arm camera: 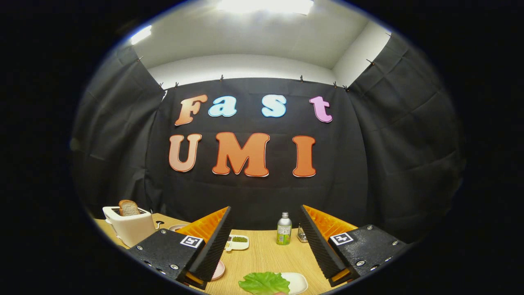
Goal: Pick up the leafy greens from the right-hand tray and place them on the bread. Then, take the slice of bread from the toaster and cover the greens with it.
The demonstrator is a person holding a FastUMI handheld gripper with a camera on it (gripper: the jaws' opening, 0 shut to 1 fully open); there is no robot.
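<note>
**Q:** Where are your fingers, and what is near them?

**A:** My fingers (265,241) are spread wide and hold nothing. They hang above a light wooden counter (262,256). The leafy greens (264,282) lie below the gap between them, on a white tray (298,282) at the counter's near edge.

**Q:** What room is there ahead?

**A:** Bare wood runs between my fingers to a small white dish of seasonings (238,242) and a green-labelled bottle (283,229) standing upright near the back edge. A pink plate (218,270) peeks out under my left finger; I cannot tell what it holds.

**Q:** And the toaster?

**A:** The white toaster (129,227) stands well apart, beyond my left finger by the counter's left edge, with a slice of bread (129,208) poking up from its slot. Black cloth walls close the booth behind, under a white ceiling with bright lights.
</note>
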